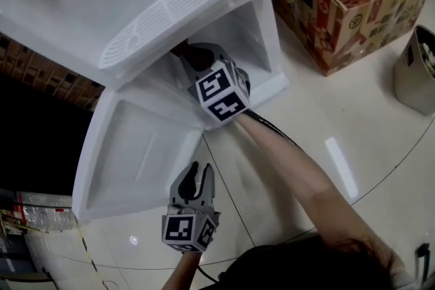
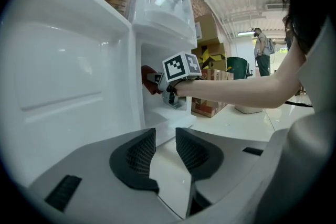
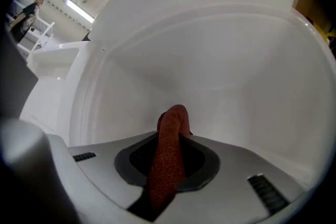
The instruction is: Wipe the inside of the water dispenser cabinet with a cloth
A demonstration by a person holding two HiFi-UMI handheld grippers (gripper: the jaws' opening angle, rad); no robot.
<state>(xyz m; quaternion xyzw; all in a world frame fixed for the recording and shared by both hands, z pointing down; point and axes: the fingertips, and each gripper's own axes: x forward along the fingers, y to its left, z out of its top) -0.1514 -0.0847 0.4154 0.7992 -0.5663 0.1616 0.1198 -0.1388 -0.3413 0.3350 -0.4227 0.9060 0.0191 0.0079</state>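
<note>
The white water dispenser (image 1: 156, 3) stands with its lower cabinet (image 1: 255, 44) open and the door (image 1: 136, 153) swung out to the left. My right gripper (image 1: 194, 56) reaches inside the cabinet, shut on a red cloth (image 3: 170, 160). The cloth's tip sticks out past the jaws, close to the white back wall (image 3: 210, 60). In the left gripper view the red cloth (image 2: 149, 80) shows at the cabinet mouth beside the right gripper's marker cube (image 2: 182, 66). My left gripper (image 1: 198, 170) hangs by the door's lower edge, open with a narrow gap and nothing in it.
Printed cardboard boxes (image 1: 346, 3) stand right of the dispenser, with a grey bin (image 1: 416, 71) beyond them. A black cable (image 1: 272, 129) trails over the glossy white floor. A brick wall (image 1: 41, 71) runs behind on the left. A person (image 2: 261, 52) stands far back.
</note>
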